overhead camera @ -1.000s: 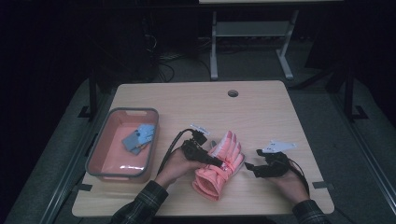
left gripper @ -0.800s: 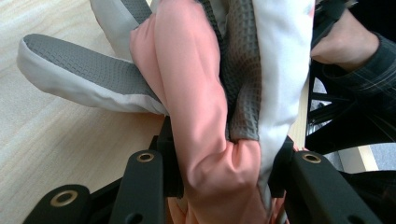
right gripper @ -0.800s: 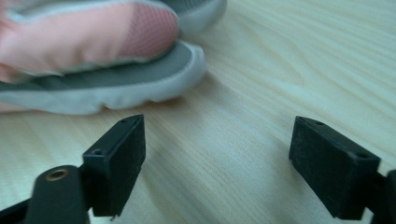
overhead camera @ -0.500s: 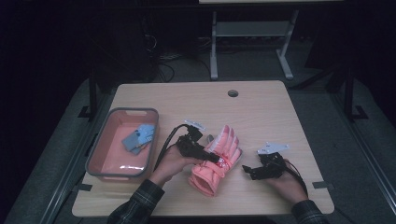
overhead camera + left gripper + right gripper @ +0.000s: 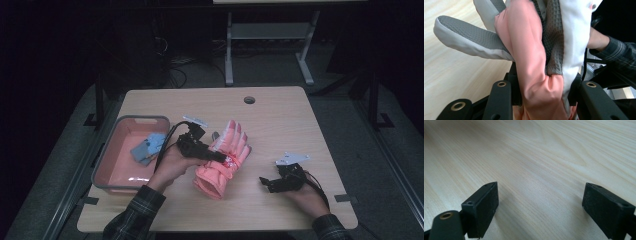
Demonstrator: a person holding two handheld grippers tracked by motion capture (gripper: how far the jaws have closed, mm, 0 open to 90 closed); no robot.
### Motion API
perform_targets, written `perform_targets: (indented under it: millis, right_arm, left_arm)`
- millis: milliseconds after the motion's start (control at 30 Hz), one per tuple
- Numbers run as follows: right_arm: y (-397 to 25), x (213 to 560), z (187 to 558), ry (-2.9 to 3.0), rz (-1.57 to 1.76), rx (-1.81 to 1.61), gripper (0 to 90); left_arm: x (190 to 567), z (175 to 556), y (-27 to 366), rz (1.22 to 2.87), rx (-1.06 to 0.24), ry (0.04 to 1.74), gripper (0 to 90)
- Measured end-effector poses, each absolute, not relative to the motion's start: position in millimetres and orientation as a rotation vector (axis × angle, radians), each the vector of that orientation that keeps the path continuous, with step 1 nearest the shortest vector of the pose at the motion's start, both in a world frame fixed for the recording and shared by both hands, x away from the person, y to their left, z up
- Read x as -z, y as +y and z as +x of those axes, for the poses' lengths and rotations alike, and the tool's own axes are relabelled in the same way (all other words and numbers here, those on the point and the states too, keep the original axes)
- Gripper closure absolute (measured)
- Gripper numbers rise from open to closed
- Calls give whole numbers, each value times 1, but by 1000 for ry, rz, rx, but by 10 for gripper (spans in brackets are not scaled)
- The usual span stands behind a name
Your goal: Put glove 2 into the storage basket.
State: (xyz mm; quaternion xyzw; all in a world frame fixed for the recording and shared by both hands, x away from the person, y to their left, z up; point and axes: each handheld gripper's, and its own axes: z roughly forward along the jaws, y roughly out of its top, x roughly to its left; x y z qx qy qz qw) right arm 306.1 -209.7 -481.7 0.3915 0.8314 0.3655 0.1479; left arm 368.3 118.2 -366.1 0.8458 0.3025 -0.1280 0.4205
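Pink glove [image 5: 224,157] near the counter's [image 5: 280,115] middle, long axis slanting from cuff at the near edge to fingertips pointing away and slightly right. Left gripper [image 5: 216,156] clamped across the glove's body, jaws pinching bunched pink and grey fabric [image 5: 536,75] between them. Right gripper [image 5: 265,182] low over bare wood well to the glove's right, jaws spread wide, nothing between. Pink bin [image 5: 107,165] with blue-grey items just left of the holding hand, so nearer the left gripper; likely a short carry leftward.
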Motion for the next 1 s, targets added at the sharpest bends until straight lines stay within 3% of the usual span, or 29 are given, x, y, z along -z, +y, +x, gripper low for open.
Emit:
perform_targets:
  millis: [1000]
  right_arm:
    - [-210,482,306,2393,1123,-1050,128]
  left_arm:
    - [316,379,232,2022,152,949,598]
